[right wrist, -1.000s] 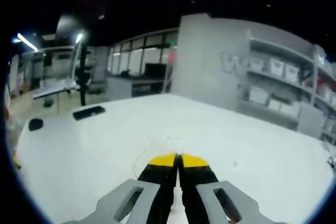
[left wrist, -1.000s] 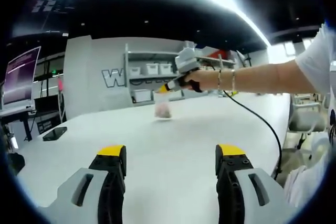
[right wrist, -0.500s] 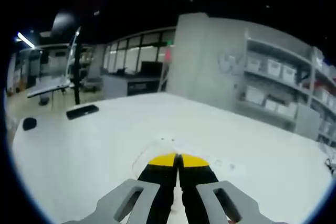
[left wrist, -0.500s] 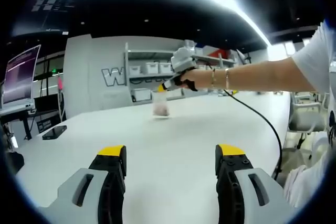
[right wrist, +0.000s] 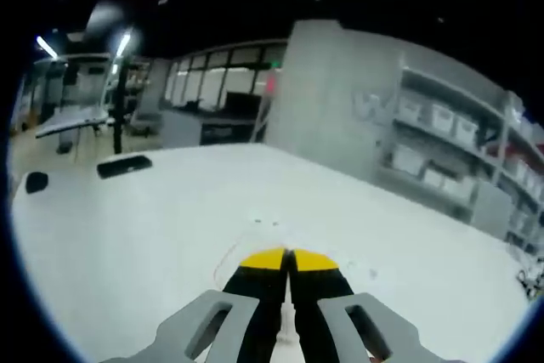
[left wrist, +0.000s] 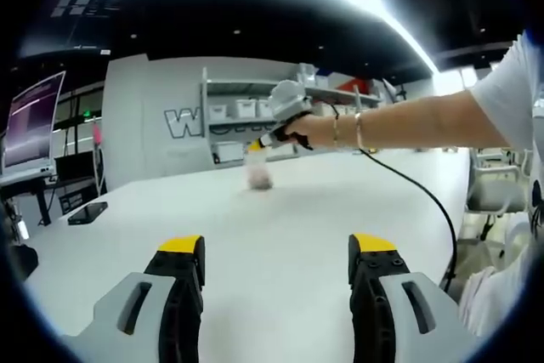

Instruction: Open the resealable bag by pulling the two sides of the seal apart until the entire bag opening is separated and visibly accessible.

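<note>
A clear resealable bag (left wrist: 259, 173) with pinkish contents hangs just above the far part of the white table (left wrist: 280, 210). My right gripper (left wrist: 256, 146), held in a person's hand, is shut on the bag's top edge. In the right gripper view its yellow-tipped jaws (right wrist: 287, 259) are pressed together, and the bag's clear film (right wrist: 253, 232) shows faintly around the tips. My left gripper (left wrist: 277, 248) stands open low over the near table, well short of the bag, with nothing between its jaws.
A flat black device (left wrist: 88, 214) (right wrist: 124, 166) lies near the table's left edge, with a small dark object (right wrist: 36, 181) nearby. A black cable (left wrist: 421, 197) trails from the person's arm (left wrist: 416, 123). Shelves with white bins (left wrist: 246, 112) stand behind, a monitor (left wrist: 32, 125) at left.
The right gripper has carried the hanging bag to the left and a little farther away across the table. The left gripper's jaws have stayed open and still.
</note>
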`<state>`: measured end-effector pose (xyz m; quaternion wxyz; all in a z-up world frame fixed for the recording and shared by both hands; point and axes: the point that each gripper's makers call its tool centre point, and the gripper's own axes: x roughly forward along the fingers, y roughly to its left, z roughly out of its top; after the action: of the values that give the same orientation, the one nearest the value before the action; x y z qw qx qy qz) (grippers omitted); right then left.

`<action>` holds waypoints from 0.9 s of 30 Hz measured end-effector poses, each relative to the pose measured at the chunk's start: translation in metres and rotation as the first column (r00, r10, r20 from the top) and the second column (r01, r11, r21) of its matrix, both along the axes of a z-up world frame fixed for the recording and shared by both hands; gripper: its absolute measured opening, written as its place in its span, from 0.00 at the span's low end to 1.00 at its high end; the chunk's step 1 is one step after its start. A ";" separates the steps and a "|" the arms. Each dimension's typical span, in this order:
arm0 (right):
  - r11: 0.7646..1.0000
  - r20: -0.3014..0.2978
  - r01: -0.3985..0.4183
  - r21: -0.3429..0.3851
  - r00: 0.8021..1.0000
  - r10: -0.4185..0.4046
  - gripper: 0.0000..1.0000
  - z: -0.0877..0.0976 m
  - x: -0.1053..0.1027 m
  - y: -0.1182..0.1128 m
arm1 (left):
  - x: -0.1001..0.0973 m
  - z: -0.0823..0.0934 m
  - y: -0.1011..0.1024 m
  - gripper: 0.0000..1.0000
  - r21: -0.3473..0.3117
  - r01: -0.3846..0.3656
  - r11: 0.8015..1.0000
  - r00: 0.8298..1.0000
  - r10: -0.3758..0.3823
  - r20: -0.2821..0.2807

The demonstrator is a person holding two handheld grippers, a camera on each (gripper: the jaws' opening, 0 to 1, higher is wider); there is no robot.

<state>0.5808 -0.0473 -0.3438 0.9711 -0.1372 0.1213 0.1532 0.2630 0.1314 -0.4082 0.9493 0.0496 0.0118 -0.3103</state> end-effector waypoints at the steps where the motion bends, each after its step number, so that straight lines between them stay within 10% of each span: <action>1: 1.000 0.000 -0.006 0.003 1.000 0.006 0.00 -0.001 -0.001 0.003 | 0.000 0.000 0.000 0.68 0.001 0.000 1.000 1.000 0.000 -0.001; 27: 0.987 -0.097 -0.159 -0.005 0.983 0.158 0.01 -0.059 -0.025 0.061 | 0.002 0.001 0.005 0.68 0.002 -0.013 1.000 1.000 0.013 0.006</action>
<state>0.5556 0.0135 -0.4029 0.9480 -0.1448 0.1578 0.2356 0.2650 0.1366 -0.4068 0.9513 0.0514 0.0098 -0.3039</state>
